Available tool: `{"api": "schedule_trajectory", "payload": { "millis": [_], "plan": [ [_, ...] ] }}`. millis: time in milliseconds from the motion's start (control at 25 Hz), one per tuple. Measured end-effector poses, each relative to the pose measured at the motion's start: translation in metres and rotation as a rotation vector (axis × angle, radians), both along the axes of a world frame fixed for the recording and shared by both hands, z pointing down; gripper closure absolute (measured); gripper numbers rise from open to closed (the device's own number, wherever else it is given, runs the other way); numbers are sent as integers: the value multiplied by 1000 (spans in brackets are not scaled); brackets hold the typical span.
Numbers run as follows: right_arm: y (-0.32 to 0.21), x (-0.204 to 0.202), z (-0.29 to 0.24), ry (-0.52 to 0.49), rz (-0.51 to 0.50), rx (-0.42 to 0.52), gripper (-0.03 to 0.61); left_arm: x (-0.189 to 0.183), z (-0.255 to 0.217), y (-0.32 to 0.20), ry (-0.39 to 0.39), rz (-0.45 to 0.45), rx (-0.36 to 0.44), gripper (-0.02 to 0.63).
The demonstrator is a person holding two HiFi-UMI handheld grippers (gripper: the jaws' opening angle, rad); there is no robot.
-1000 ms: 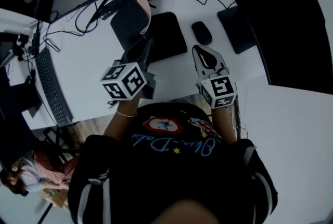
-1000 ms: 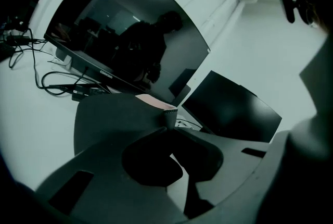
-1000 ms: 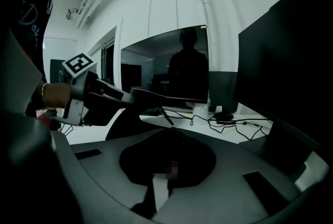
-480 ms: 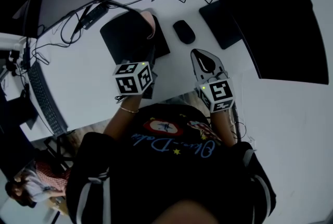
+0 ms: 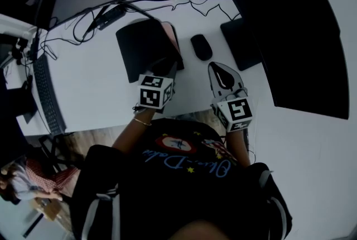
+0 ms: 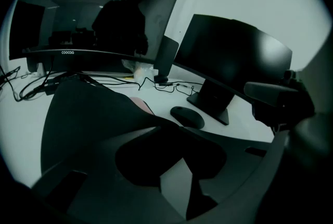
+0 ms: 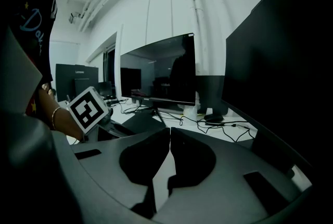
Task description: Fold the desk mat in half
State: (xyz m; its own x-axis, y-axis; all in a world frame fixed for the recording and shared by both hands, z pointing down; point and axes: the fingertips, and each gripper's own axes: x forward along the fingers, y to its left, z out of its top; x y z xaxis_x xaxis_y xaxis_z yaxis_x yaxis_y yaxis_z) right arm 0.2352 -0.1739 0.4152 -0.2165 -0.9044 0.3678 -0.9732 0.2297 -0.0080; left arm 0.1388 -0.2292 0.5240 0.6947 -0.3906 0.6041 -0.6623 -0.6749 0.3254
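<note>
A white desk [image 5: 95,85] is seen from above, with a person at its near edge holding a gripper in each hand. The black desk mat [image 5: 142,43] lies at the far middle of the desk. A strip of its pink underside shows turned up along its right edge.

The left gripper [image 5: 167,68] reaches over the mat's near right corner. In the left gripper view its jaws are closed almost together on the dark edge of the mat, and the mat spreads away to the left from there.

The right gripper [image 5: 223,70] is held above the near right part of the desk, well apart from the mat. In the right gripper view its jaws are pressed together with only a thin slit between them, and nothing is held.

A black mouse [image 5: 201,47] sits just to the right of the mat, and a flat black pad [image 5: 241,43] lies further right. A keyboard [image 5: 46,94] lies along the far left of the desk. Cables [image 5: 95,17] trail across the far side, in front of dark monitors [image 6: 93,14].
</note>
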Motion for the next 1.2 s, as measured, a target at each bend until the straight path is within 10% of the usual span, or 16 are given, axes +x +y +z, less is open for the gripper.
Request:
{"api": "schedule_trajectory", "payload": {
  "millis": [1200],
  "plan": [
    [-15,-61,-60,-167,-356,228,578,-100,-128,44,45,-313,429,603]
  ]
}}
